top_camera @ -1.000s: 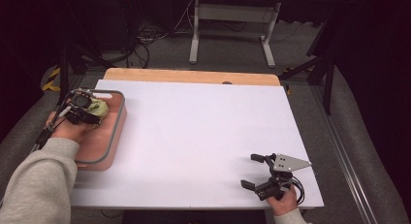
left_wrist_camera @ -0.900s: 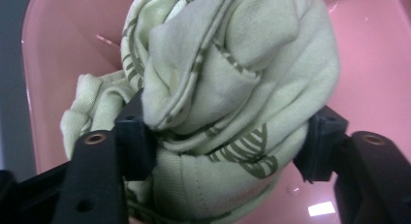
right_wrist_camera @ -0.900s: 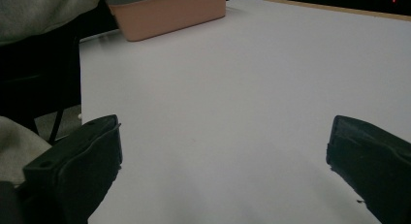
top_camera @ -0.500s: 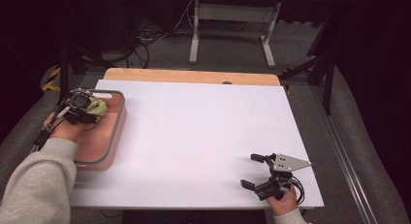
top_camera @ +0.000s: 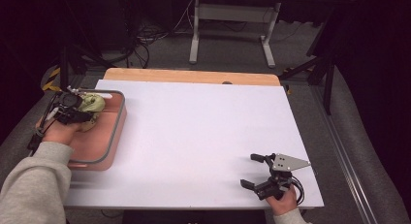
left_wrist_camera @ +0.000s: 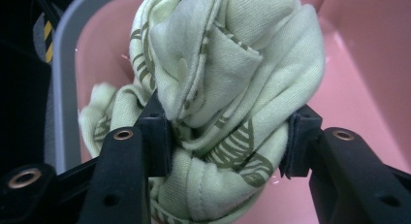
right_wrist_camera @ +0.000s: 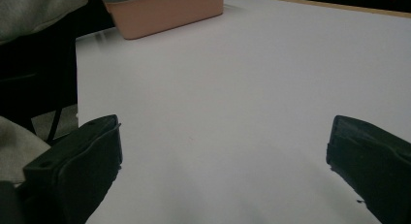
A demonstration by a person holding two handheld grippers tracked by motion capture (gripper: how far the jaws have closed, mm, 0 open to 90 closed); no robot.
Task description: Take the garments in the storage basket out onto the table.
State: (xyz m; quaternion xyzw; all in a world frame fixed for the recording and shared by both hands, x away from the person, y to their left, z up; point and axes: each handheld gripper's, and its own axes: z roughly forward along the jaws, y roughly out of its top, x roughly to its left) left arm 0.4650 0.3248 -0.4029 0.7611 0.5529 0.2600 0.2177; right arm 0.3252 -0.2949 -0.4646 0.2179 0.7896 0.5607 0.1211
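Presently we list: left gripper (left_wrist_camera: 223, 136), jaws clamped on a bunched pale-green cloth (left_wrist_camera: 228, 78) inside the pink tub (top_camera: 104, 141), frame's left; removal undone. Right gripper (top_camera: 264, 175), lower right, jaws spread, idle on white table (top_camera: 203, 132).

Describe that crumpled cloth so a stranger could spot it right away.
Start at the white table and look to its left edge, where a pink bin with a grey rim sits. Inside, the left gripper is clamped on the cloth: pale green, bunched, with darker leaf-like stripes, the one soft thing there.
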